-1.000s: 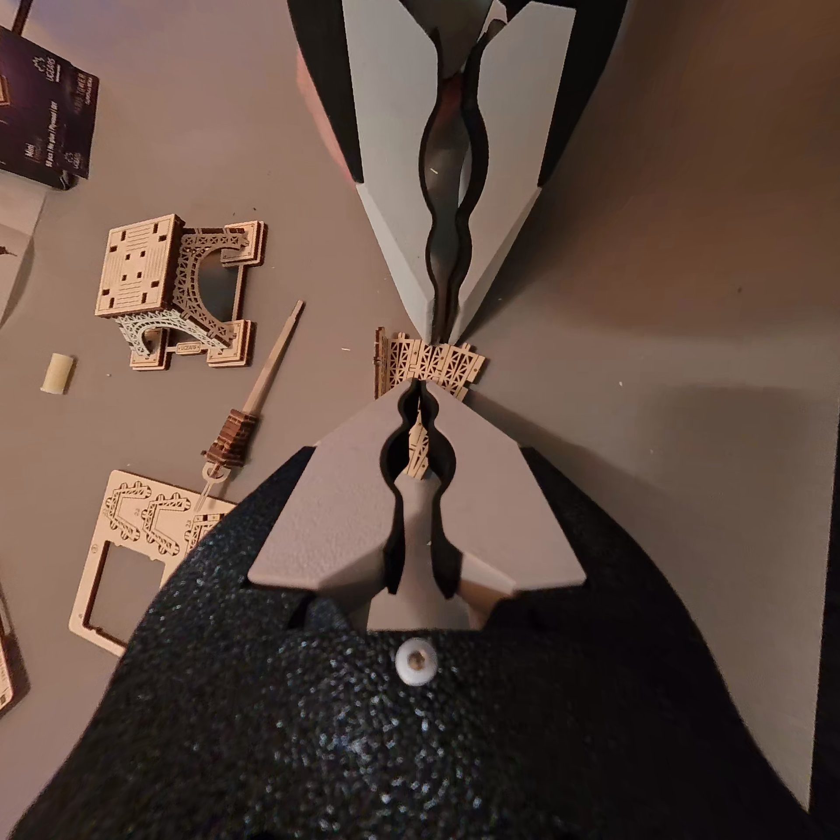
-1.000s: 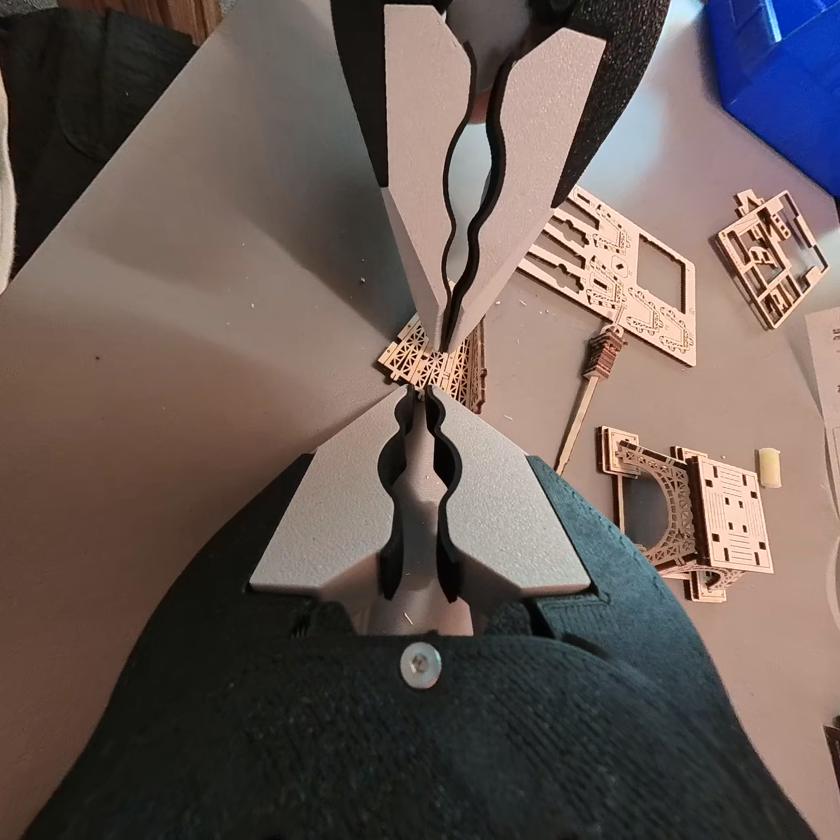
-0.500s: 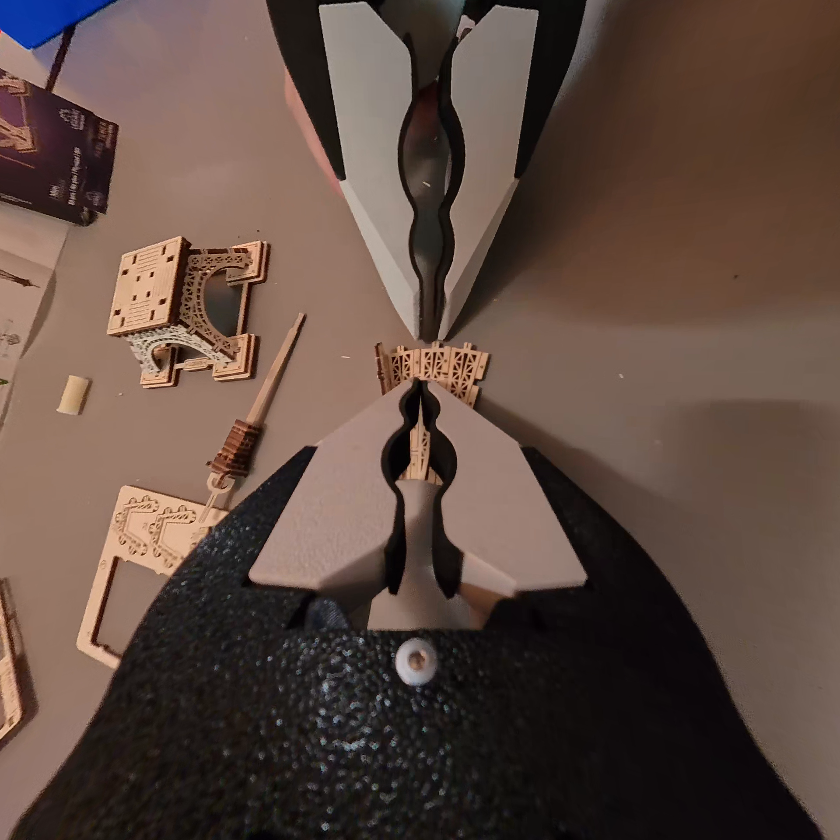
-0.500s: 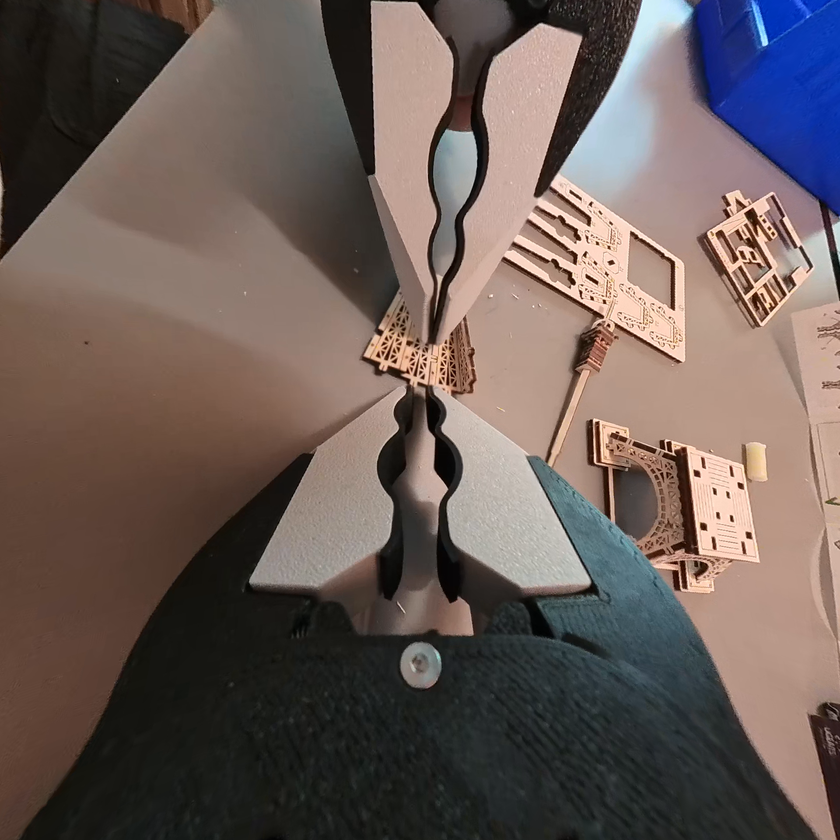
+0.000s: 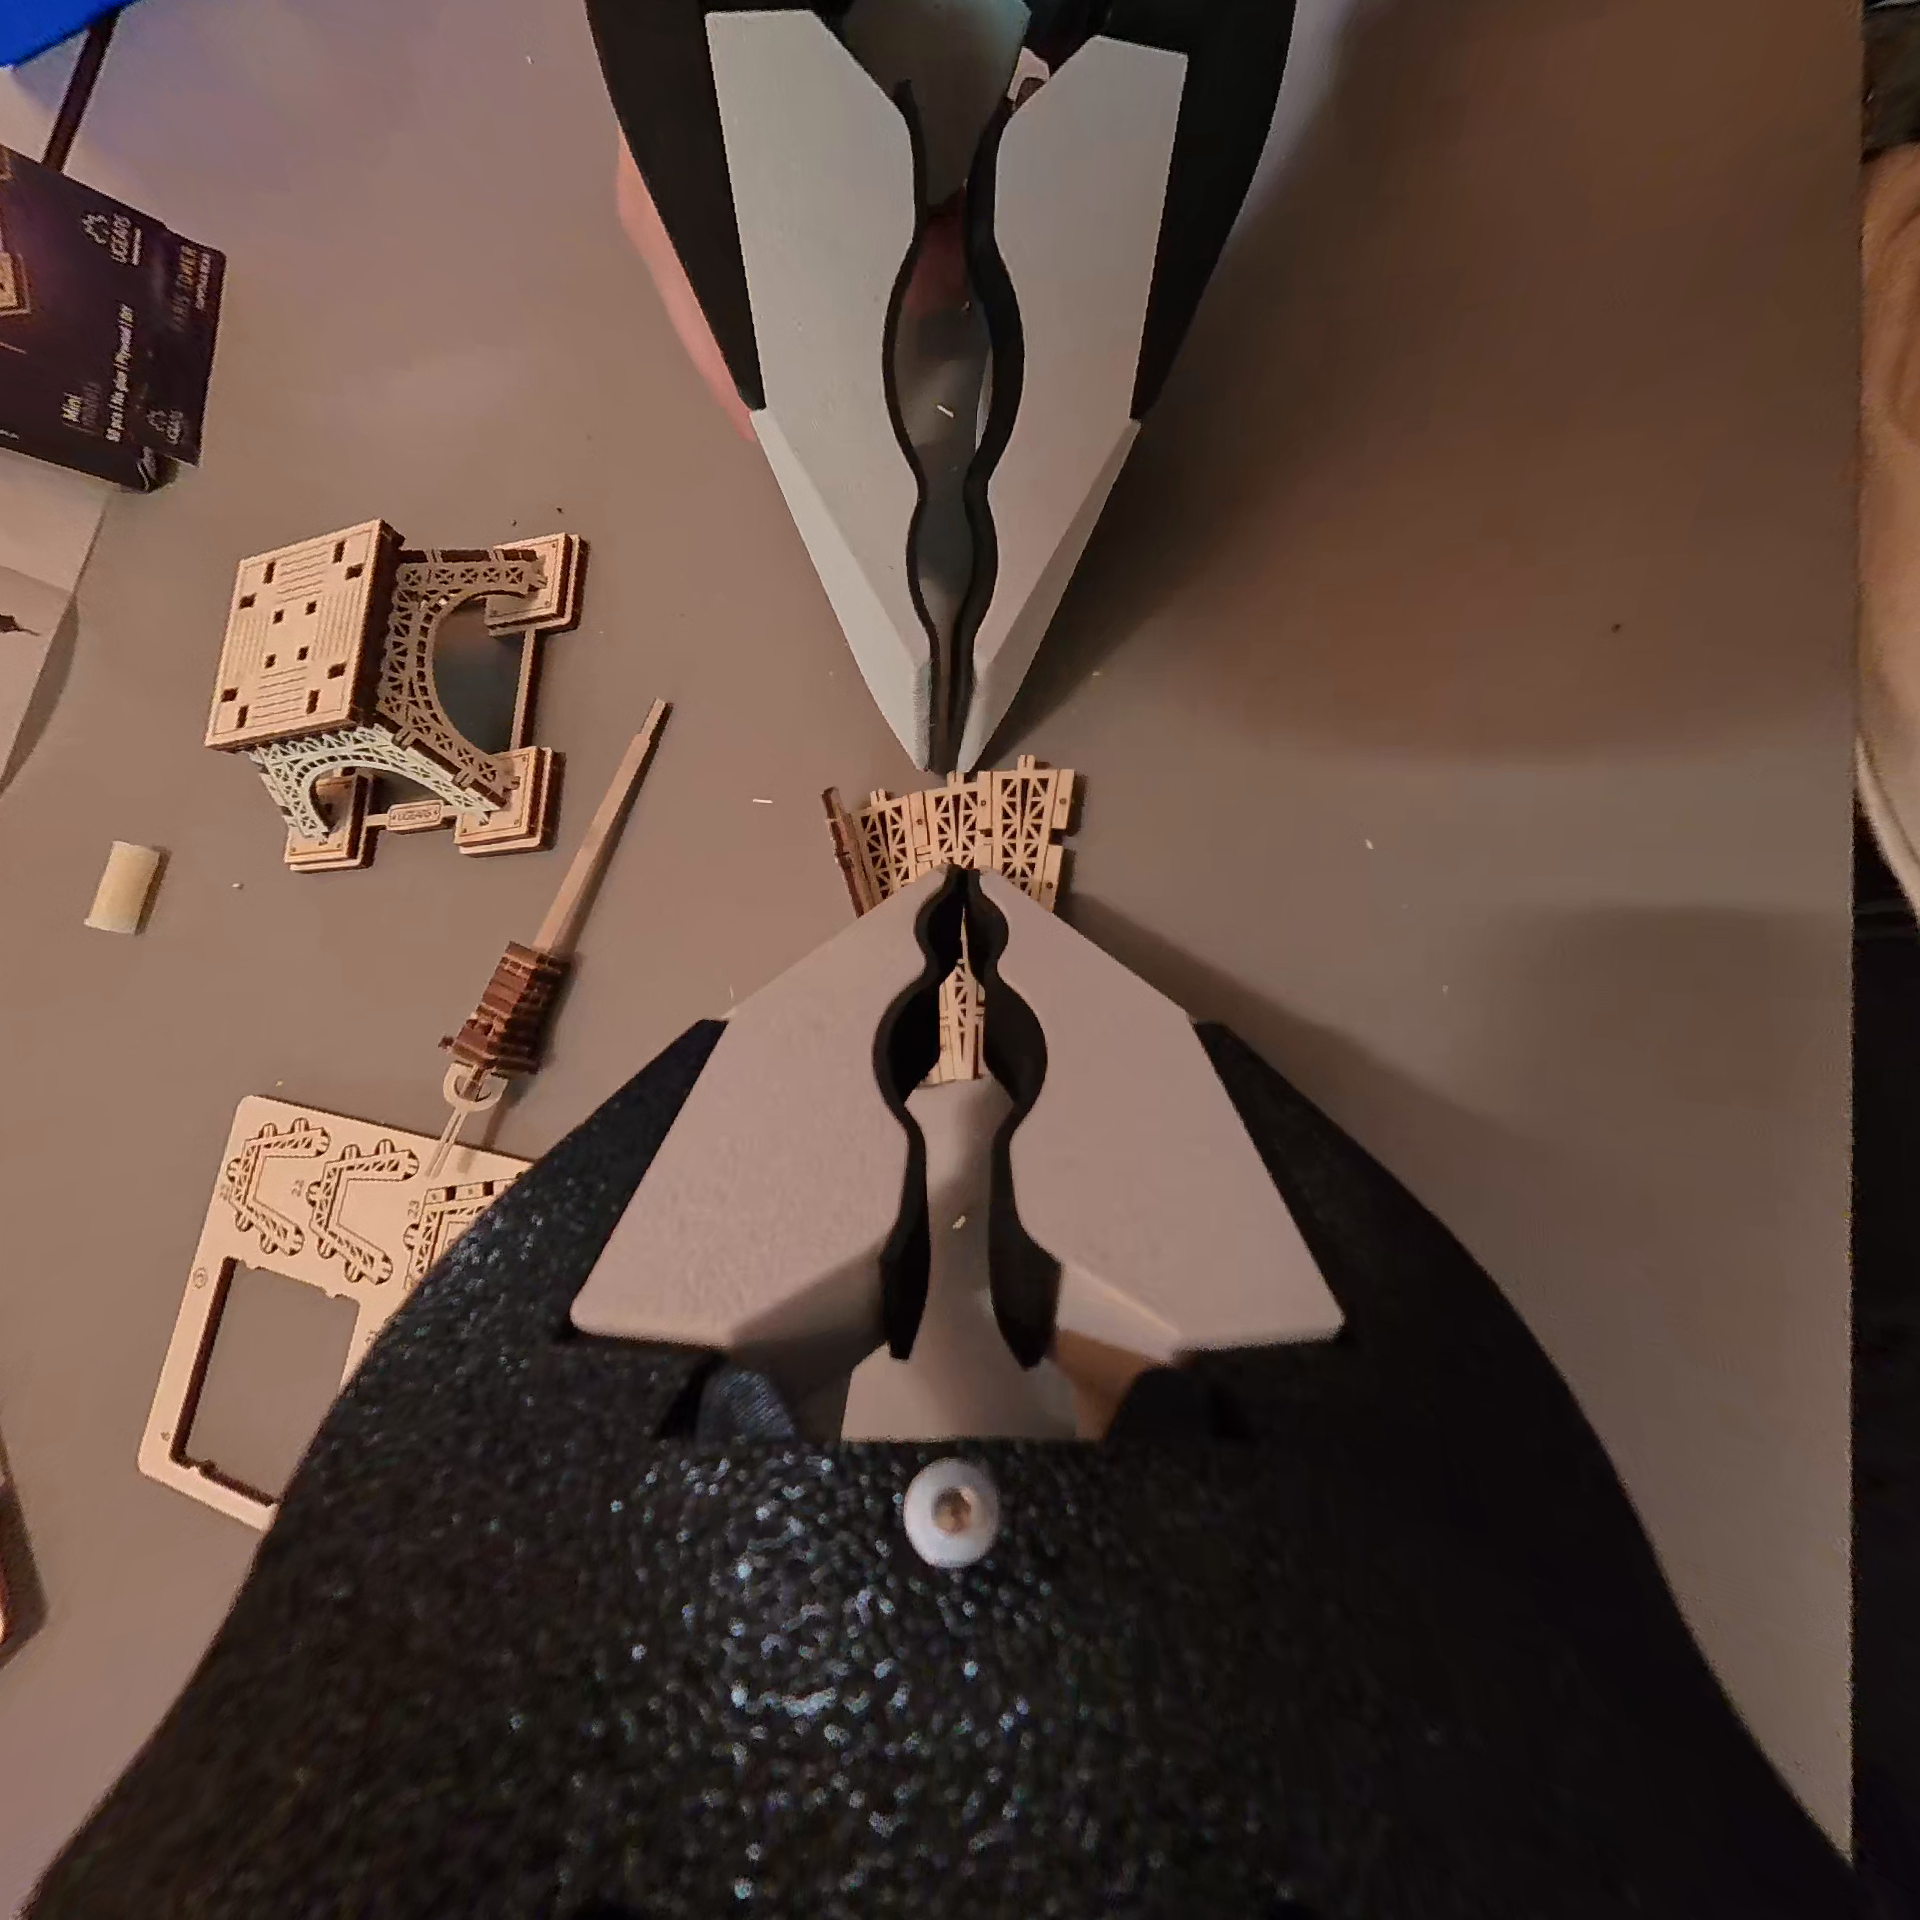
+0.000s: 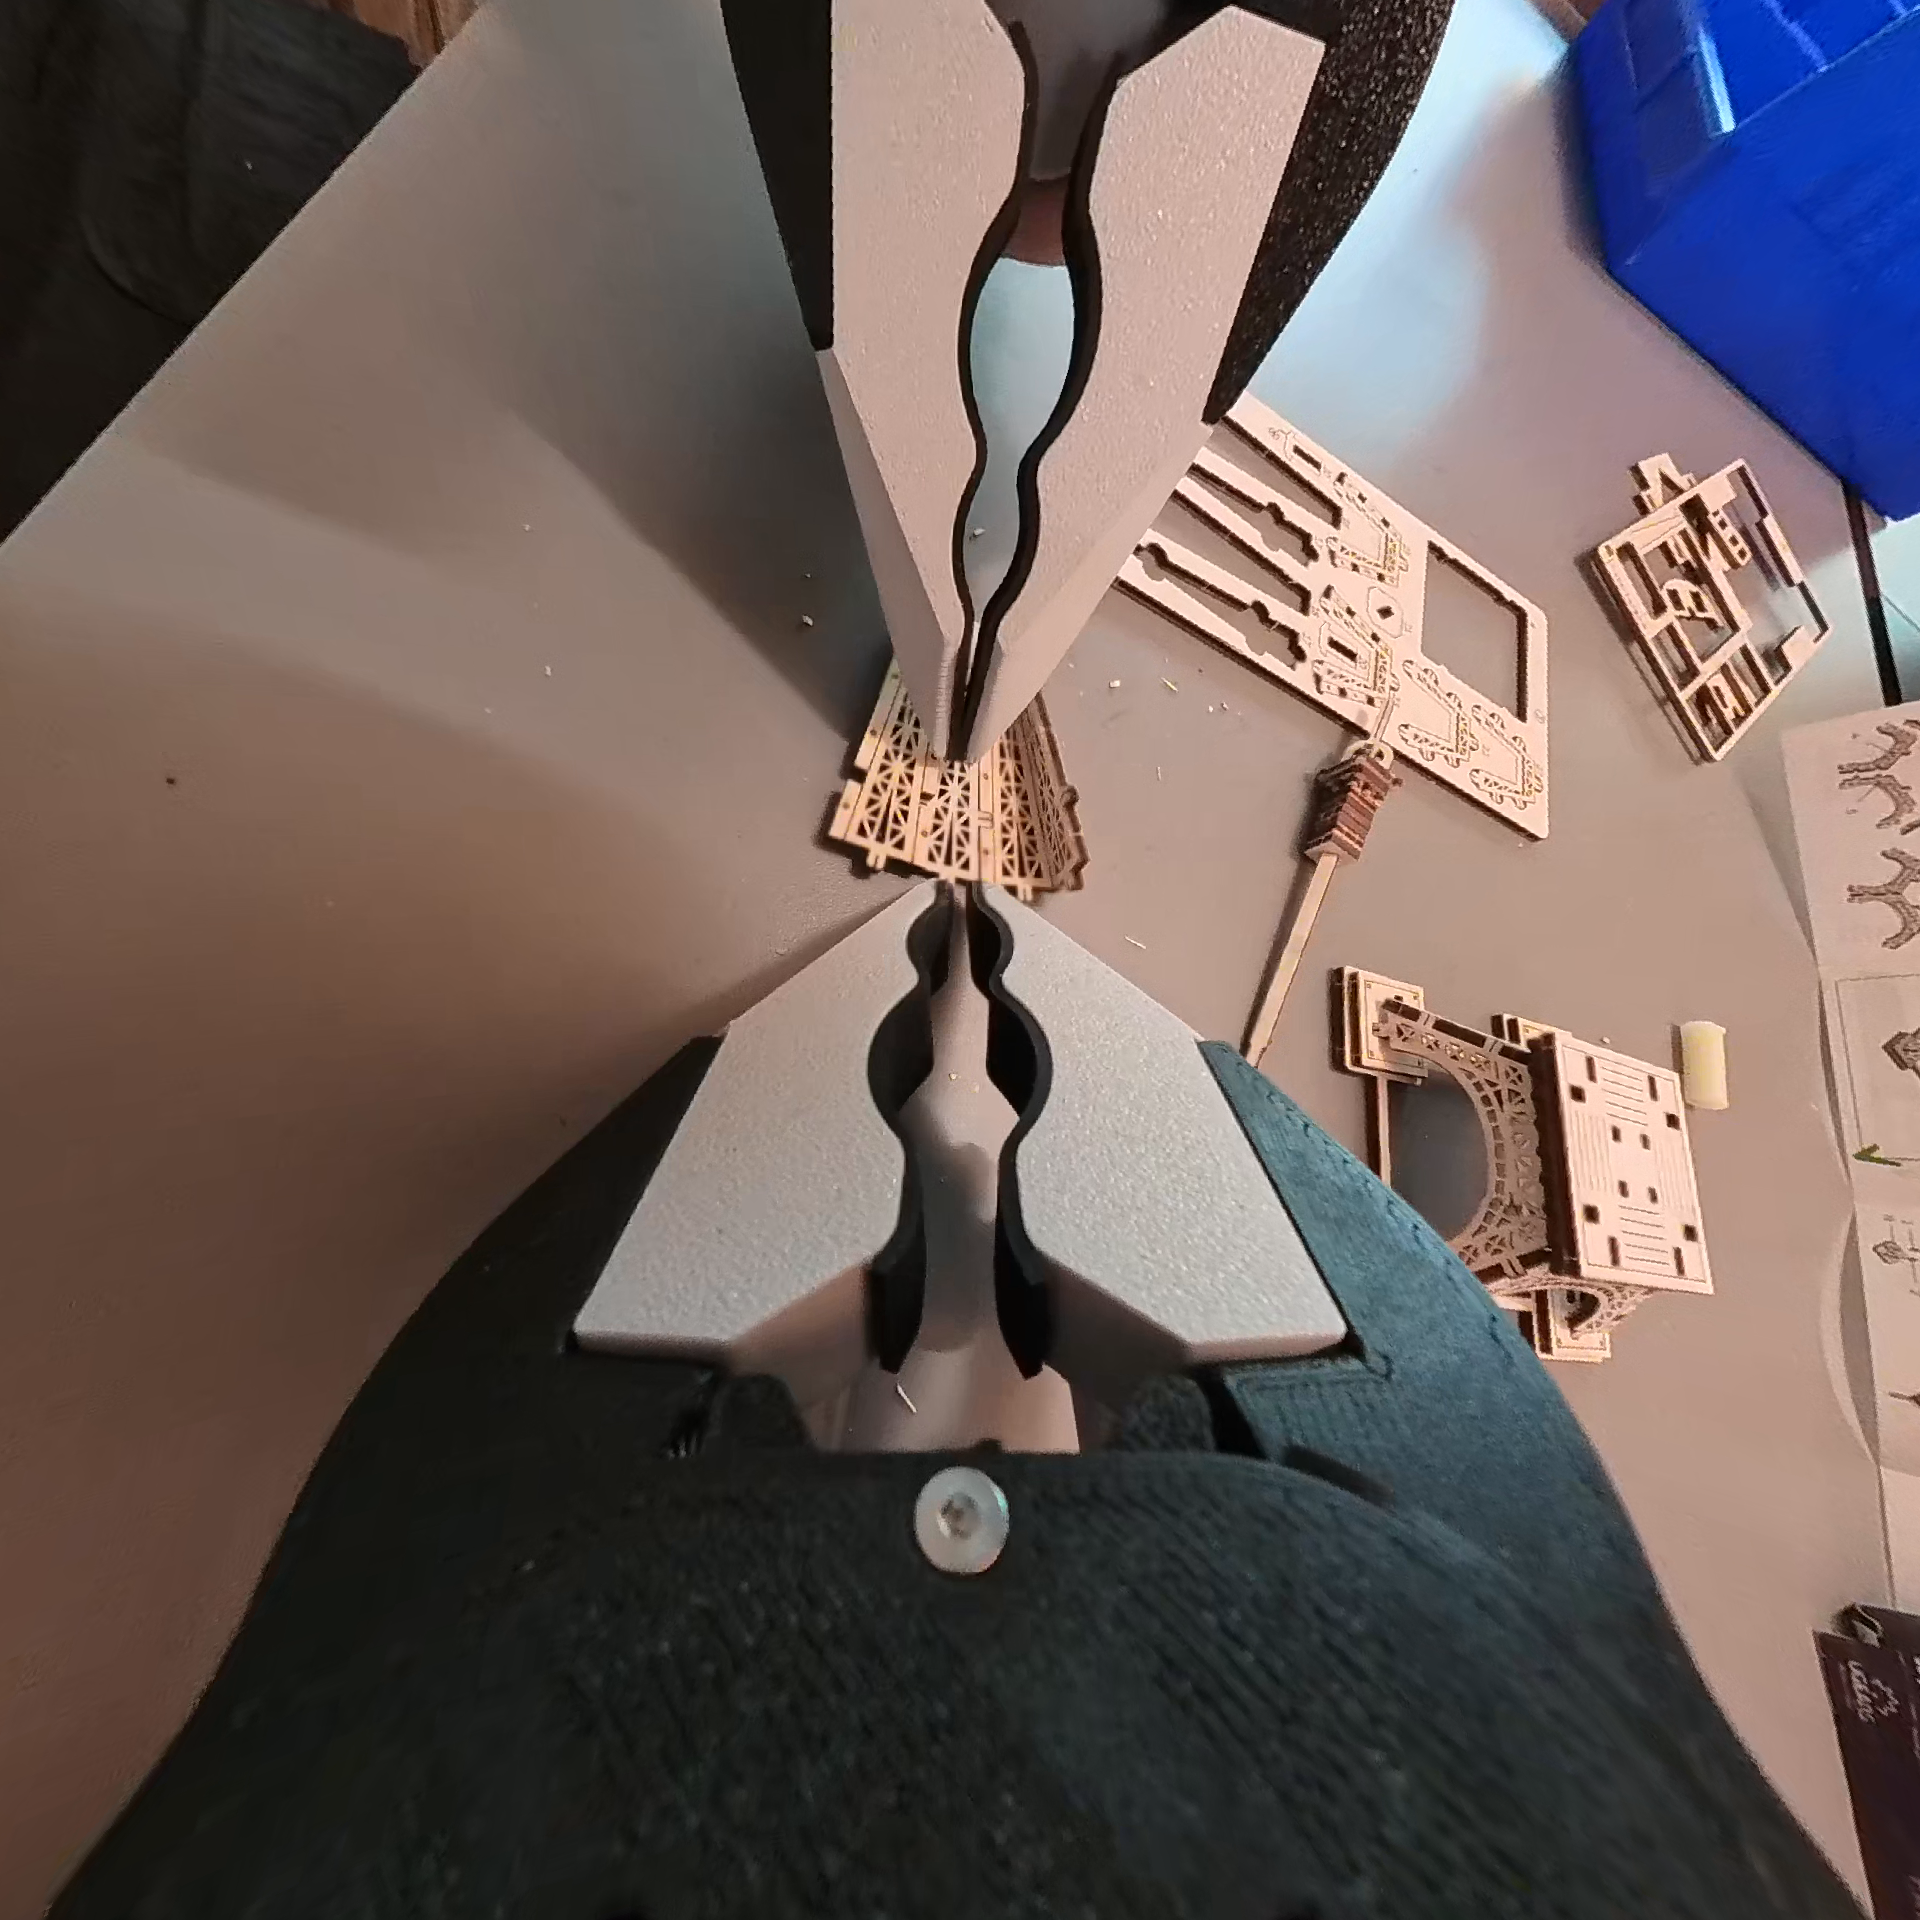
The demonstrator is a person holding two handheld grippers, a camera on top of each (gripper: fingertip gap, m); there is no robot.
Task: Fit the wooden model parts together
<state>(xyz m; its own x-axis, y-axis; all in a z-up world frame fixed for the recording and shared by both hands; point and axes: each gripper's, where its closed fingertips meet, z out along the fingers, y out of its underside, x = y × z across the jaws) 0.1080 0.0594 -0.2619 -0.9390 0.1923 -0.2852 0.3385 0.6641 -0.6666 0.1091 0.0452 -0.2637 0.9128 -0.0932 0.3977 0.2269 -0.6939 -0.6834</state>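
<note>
Two hand-held grippers meet tip to tip over a grey table. In the left wrist view, the left gripper is clamped on a pale wooden lattice section of laser-cut truss work, several slim panels joined into a small tapering piece; part of it shows between the closed fingers, and the rest fans out just beyond the tips. At 12 o'clock from it, the right gripper points back with its tips pressed together and touching the section's far edge; whether it pinches the wood cannot be told from here.

In the right wrist view, the right gripper has its tips closed at the near edge of the lattice section, with the left gripper clamped on it from 12 o'clock.

Well apart on the table, at 9 o'clock in the left wrist view, lies a wooden pick with a dark stacked collar. Nearer, at 8 o'clock, sits a part sheet with punched-out openings. Farther, at 10 o'clock, an arched tower base lies tipped on its side beside a small pale cylinder, with a dark box beyond. The right wrist view adds a second fret sheet at 2 o'clock, an instruction leaflet at the right edge and a blue bin farthest off.
</note>
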